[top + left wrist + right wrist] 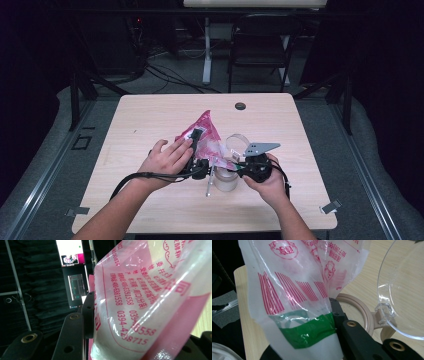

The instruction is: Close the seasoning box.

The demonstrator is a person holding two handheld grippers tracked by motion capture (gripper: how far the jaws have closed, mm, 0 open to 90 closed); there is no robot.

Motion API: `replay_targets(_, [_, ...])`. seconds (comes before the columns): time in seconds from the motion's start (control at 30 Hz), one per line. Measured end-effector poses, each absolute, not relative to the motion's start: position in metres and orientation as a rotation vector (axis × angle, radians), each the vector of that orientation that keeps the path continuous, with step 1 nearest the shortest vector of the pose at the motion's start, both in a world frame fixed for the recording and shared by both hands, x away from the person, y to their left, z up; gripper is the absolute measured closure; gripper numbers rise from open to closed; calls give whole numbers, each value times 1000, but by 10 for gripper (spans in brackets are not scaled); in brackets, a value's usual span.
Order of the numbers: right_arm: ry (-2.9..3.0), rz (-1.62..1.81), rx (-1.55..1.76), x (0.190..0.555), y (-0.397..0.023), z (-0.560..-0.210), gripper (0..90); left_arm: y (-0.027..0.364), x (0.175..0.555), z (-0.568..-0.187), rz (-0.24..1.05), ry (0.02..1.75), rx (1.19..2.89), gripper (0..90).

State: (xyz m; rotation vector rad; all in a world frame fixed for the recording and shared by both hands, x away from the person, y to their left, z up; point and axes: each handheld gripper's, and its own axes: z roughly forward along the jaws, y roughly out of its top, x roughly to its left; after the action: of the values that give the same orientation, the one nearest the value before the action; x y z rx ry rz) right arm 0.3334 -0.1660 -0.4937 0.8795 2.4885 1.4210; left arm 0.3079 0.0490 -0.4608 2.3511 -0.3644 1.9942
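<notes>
The right gripper [239,166] is clamped on the bag [202,134]: in the right gripper view the bag's corner, with its green strip [309,331], sits pinched between the black jaws, which are as closed as they get. The left gripper [195,145] also grips the bag, higher up; in its own view the film [140,302] lies pressed against the near jaw, with the jaws about half closed around it. The left hand [167,161] is laid over that gripper, and the right hand [267,180] wraps the other from below.

The bag is a thin pink-and-clear plastic pouch with red print. It hangs between the two grippers just above the jar [226,180], tilted up and away from it toward the far side of the table [150,110]. The jar stands open under the bag's lower corner, its clear hinged lid [404,287] swung back just beside the rim [359,307].

The bag looks light, limp and slippery; it creases wherever it is pressed and would likely slide out of a loose pinch. The sealed edges and corners are probably the best holds, since the film is doubled and stiffer there. I cannot tell what the bag contains.
</notes>
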Motion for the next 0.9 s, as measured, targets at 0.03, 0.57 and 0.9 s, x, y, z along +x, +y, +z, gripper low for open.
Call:
replay_targets(0.03, [2489, 1420, 881, 333, -166, -494, 900, 49, 308, -461, 1996, -366, 2348, 618])
replay_targets(0.57, [2499, 1399, 897, 336, -168, -497, 900, 45, 308, -461, 2017, -403, 2330, 614])
replay_targets(0.9, [2501, 1388, 896, 336, -166, -498, 900, 49, 309, -462, 1996, -414, 2373, 607])
